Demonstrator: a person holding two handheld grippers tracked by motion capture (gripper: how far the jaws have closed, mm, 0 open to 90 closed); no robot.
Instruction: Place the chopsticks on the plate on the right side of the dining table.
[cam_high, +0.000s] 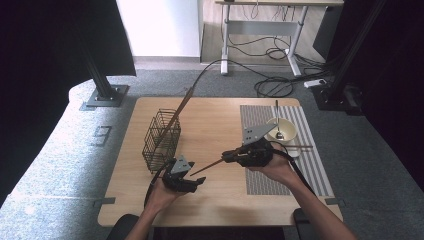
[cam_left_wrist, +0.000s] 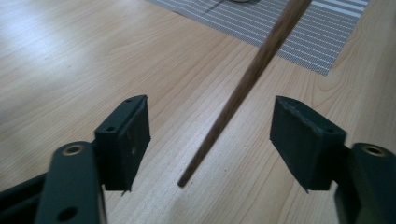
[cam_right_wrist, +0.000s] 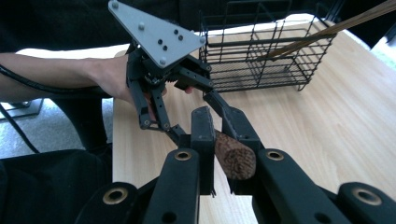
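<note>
- Wooden stick (cam_high: 210, 166) — we see it clamped at its thick end between the jaws of the right gripper (cam_high: 231, 156), slanting down and left across the table (cam_high: 210, 200); in the right gripper view its round, grainy butt (cam_right_wrist: 235, 156) sits squeezed between the two black jaws.
- Its thin tip (cam_left_wrist: 183, 183) hangs just above the wood between the jaws of the left gripper (cam_left_wrist: 210, 140), which stand wide apart — the tip touches neither pad, as far as we can tell.
- In the high view the left gripper (cam_high: 197, 182) sits near the table's front, just below and left of the stick's tip, held in the person's left hand (cam_high: 162, 195).
- Farther back on the left stands a black wire basket (cam_high: 161, 140), with a second long stick (cam_high: 179, 107) leaning out of it.
- On the right, behind the right gripper, lies a striped mat (cam_high: 312, 165) bearing a pale bowl (cam_high: 287, 127) with a spoon (cam_high: 278, 122) in it.
</note>
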